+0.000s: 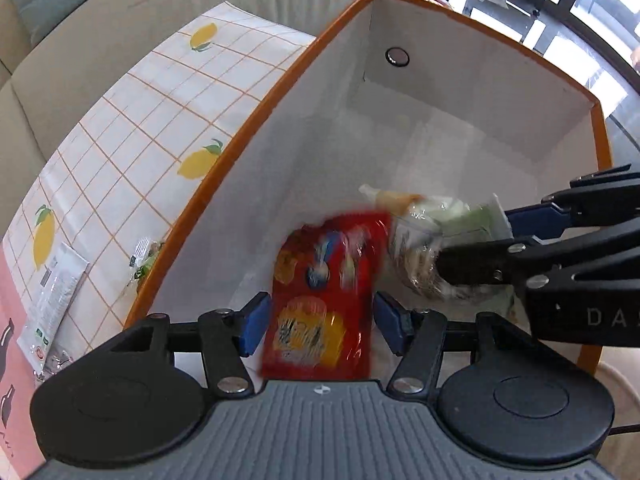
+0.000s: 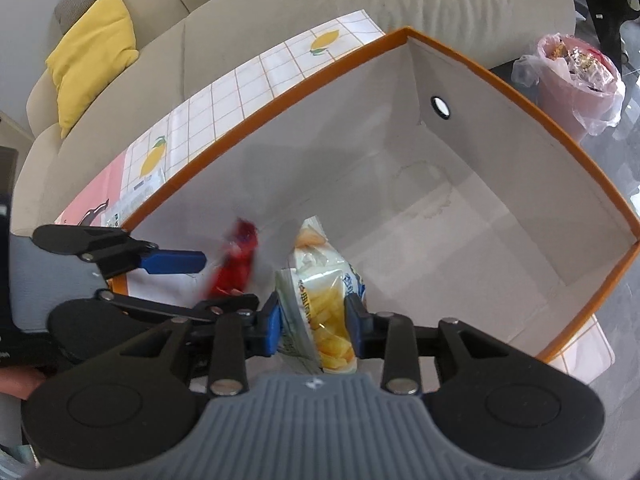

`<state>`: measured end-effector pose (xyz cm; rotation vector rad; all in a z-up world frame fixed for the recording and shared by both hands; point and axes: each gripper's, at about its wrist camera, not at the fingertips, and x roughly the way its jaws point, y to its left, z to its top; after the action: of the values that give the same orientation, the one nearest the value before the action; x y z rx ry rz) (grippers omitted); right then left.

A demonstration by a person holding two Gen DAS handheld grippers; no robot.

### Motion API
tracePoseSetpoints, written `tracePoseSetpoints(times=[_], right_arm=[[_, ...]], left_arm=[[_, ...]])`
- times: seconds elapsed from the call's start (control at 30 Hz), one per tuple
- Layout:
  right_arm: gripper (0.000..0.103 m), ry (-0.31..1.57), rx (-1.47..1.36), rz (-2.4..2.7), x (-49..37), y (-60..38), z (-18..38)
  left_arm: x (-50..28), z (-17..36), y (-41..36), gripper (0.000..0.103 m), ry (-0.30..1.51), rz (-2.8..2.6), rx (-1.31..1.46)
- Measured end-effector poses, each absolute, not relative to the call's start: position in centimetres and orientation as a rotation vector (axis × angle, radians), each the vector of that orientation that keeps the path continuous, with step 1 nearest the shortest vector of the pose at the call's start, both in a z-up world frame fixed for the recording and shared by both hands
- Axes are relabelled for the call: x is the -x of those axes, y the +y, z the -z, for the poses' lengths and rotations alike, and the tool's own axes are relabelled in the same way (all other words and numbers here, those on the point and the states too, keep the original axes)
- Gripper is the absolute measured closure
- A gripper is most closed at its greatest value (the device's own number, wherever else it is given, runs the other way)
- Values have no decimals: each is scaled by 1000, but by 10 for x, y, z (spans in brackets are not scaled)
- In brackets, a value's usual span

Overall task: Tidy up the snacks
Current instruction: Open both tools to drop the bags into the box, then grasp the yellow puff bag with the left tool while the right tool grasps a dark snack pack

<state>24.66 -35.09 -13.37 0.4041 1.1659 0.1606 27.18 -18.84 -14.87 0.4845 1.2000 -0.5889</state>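
A red snack bag (image 1: pixel 324 296) hangs blurred between the blue pads of my left gripper (image 1: pixel 316 320), whose jaws stand apart with a gap on each side; it sits over the orange-rimmed white box (image 1: pixel 248 136). The red bag also shows in the right wrist view (image 2: pixel 236 260). My right gripper (image 2: pixel 314 328) is shut on a white fries bag (image 2: pixel 328 304) and holds it inside the same box (image 2: pixel 280 92). The fries bag appears in the left wrist view (image 1: pixel 424 240), held by the right gripper (image 1: pixel 480 248).
The box stands on a lemon-print grid tablecloth (image 1: pixel 132 128). Small snack packets (image 1: pixel 52 292) lie on the cloth left of the box. A beige sofa (image 2: pixel 280 8) with a yellow cushion (image 2: pixel 92 52) is behind. A pink bag-lined bin (image 2: pixel 576 76) stands on the floor at right.
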Motion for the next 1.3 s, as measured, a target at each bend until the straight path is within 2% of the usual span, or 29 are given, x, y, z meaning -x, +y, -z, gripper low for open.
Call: tracePoseSetpoints(times=[0.27,0.4,0.47,0.63,1.0,1.3], right_arm=[[63,1177,-438,-173,-247,-345,137],[48,1162,-419,-156,-247,-343,129],[46,1156,-414,-146,-245,-342,123],[34,1104,-393,-126,-233,-340,103],[31,792,-316,-162,-173,-296,47],[31,640,-164,-284,-131,-205,43]], left_arm=[[-267,139,-183,28,1193,609,-475],[-262,129,-177,27,1176,623,-465],[-260,122,-172,26,1164,624,-445],[-248,94,-156,26,1115,631,-388],[-205,21,-66,22,907,479,-190],[-176,37,-1,21,894,338,-187]])
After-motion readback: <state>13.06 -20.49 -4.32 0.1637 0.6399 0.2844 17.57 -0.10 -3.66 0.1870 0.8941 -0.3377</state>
